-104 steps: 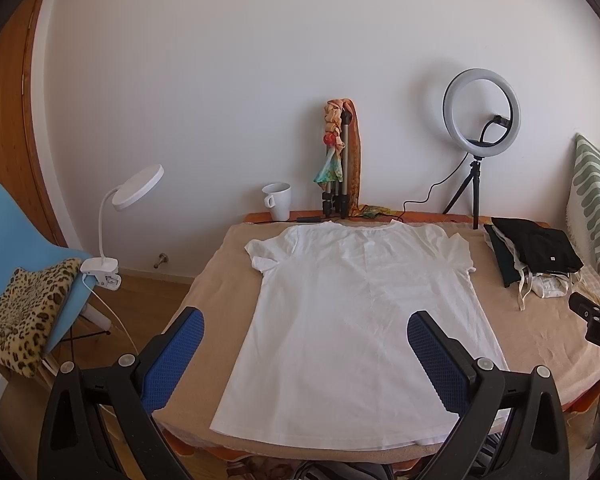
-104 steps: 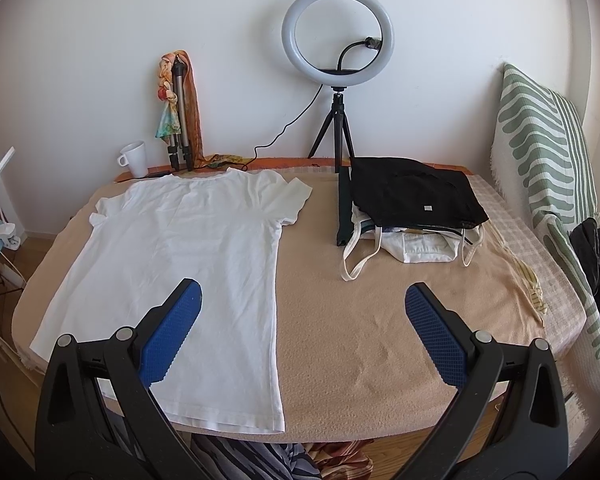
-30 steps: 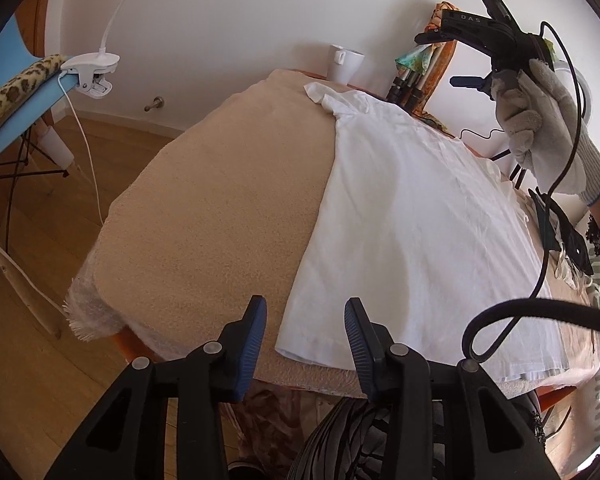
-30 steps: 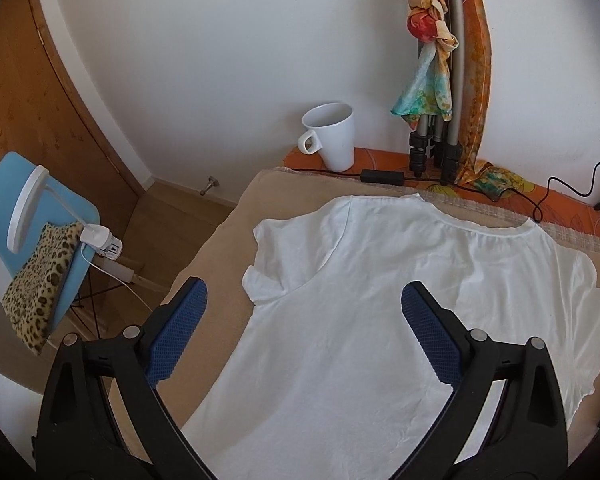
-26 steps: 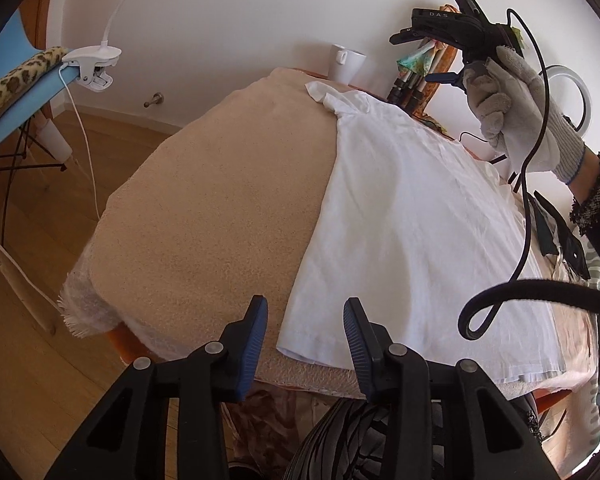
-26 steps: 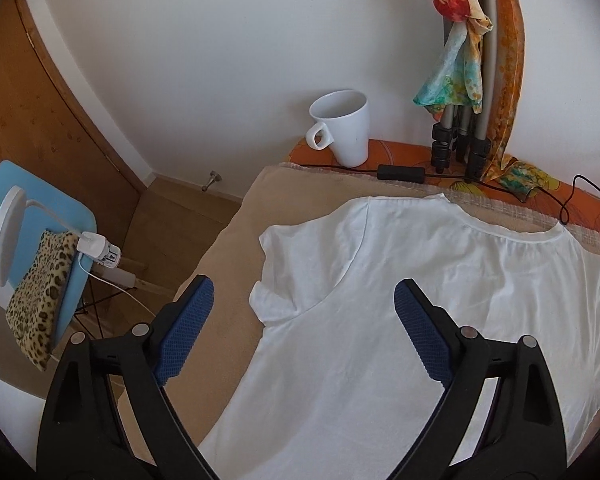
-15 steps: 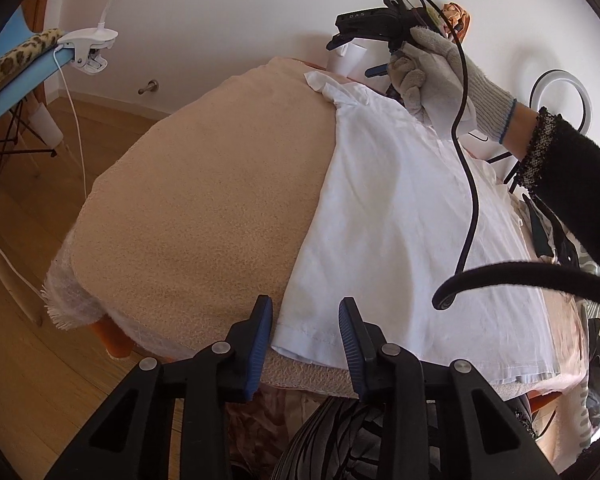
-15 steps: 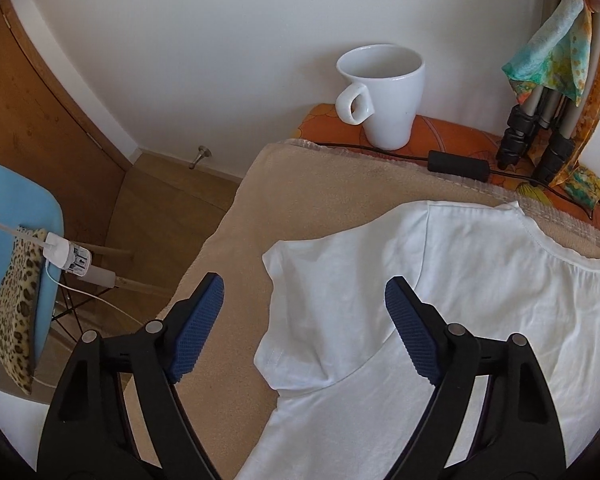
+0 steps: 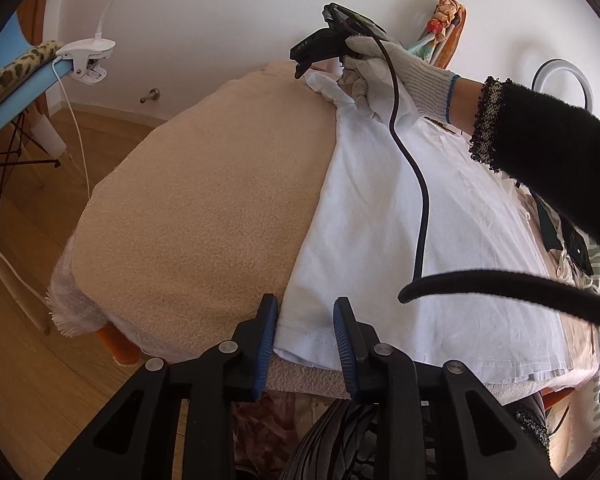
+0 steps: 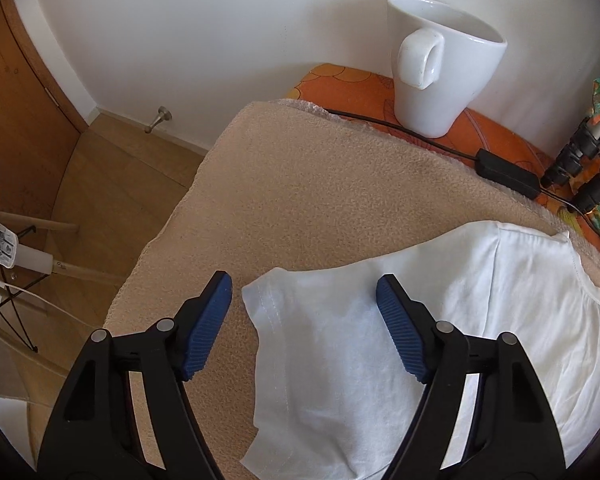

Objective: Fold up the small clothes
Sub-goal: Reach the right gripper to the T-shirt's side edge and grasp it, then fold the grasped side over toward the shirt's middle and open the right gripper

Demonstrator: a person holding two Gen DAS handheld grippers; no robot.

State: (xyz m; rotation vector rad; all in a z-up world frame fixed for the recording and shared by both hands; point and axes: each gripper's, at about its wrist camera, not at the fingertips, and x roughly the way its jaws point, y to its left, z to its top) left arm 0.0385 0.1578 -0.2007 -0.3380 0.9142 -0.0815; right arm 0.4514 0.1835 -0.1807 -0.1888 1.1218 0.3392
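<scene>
Now both grippers are straddling the white T-shirt (image 9: 412,216), which is lying flat on the beige blanket (image 9: 204,208) with its long axis running away from the left gripper (image 9: 306,342). That tool's parted jaws are bracketing the near hem corner, not yet pinching it. At the far end, the right gripper (image 10: 304,326) is hovering open around the sleeve (image 10: 300,344), with the white mug (image 10: 440,64) beyond. Whether either pad is touching cloth is hard to make out
</scene>
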